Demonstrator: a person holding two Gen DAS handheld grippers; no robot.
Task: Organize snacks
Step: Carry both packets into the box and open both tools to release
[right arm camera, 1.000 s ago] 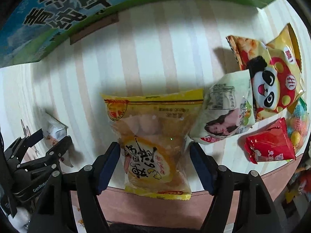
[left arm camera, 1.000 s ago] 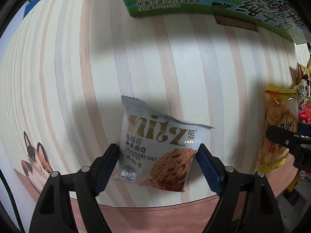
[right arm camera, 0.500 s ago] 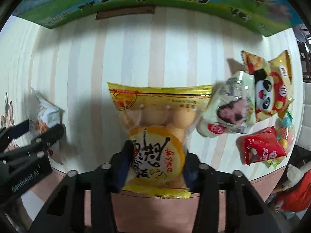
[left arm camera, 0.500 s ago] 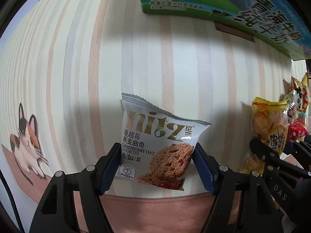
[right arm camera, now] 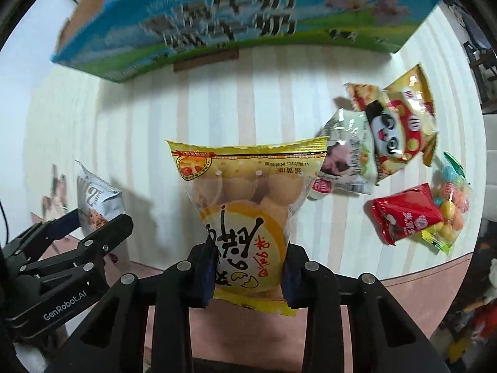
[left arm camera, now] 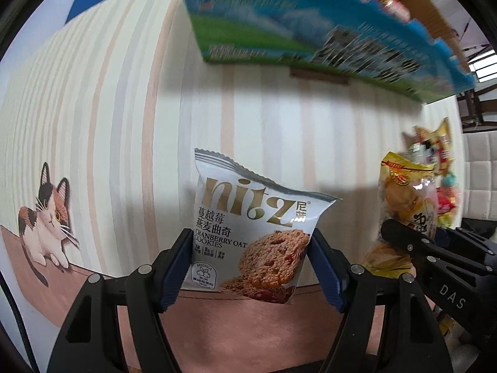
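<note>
My left claw [left arm camera: 250, 259] has the silver cookie packet [left arm camera: 253, 223] pinched between its blue pads, gripping the lower half, and the packet stands upright with its crimped top edge free above the striped counter [left arm camera: 124, 124]. Over on the other side, my right claw [right arm camera: 247, 267] is clamped on the yellow bag of egg puffs [right arm camera: 245, 199], fingers squeezing the bag's narrow lower part while the wide sealed end fans out ahead of me. From the right view I can see the left claw [right arm camera: 93, 227] off to my left with the cookie packet [right arm camera: 94, 199] in it; from the left view the right claw [left arm camera: 413, 242] shows at the right edge with the yellow bag [left arm camera: 403, 199] in its grip.

Beyond both bags, across the far side of the counter, sits a big blue-and-green carton [right arm camera: 248, 18], blurred, with large Chinese lettering on its side. To the right of the yellow bag lies a loose pile of snacks: a pale green packet [right arm camera: 348, 161] just beside the bag's corner, a panda packet [right arm camera: 394, 124] overlapping it, then a red packet [right arm camera: 407, 214] and a clear bag of coloured candies [right arm camera: 450, 199] nearer the counter's brown border. On the left, a cat picture [left arm camera: 46, 217] is printed on the counter cover.
</note>
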